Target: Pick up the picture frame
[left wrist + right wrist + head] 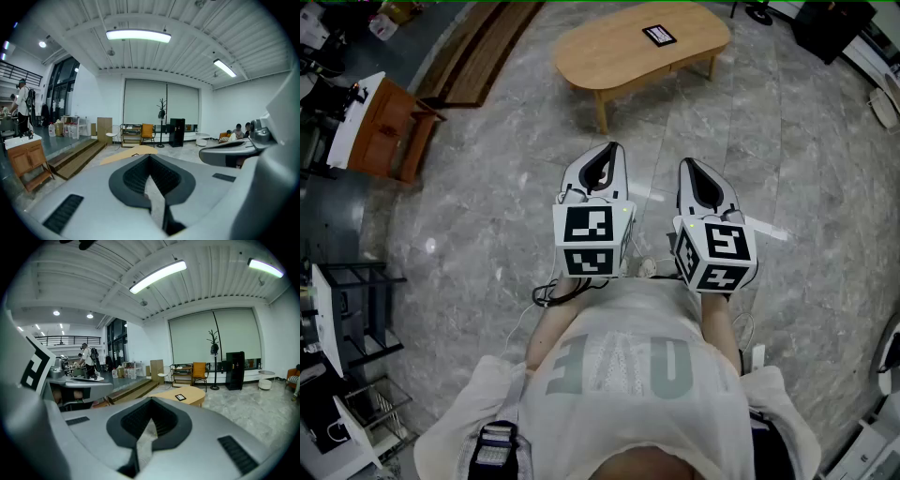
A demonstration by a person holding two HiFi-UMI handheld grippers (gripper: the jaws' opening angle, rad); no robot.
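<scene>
1. The left gripper (607, 153) is held out in front of the person's white shirt (619, 366). In the head view it points toward 12 o'clock and slightly downward. Its own view shows the two jaws closed together at the tips, with nothing caught between them.
2. The right gripper (690, 167) is just beside it at 3 o'clock, not touching it and pointing the same way. Its jaws are also pressed fully together and hold nothing.
3. The picture frame (660, 36) is a small dark rectangle lying flat on a light wooden table (600, 56), a little right of the tabletop's middle.
4. The table and frame lie at 12 o'clock from both grippers and well apart from them. Grey marbled floor (769, 141) lies between.
5. In the right gripper view the frame shows on the tabletop just above the closed jaw tips, toward 1 o'clock.
6. A wooden cabinet (389, 127) stands at 10 o'clock from the grippers. Dark wooden steps (483, 52) run at 11 o'clock, left of the table.
</scene>
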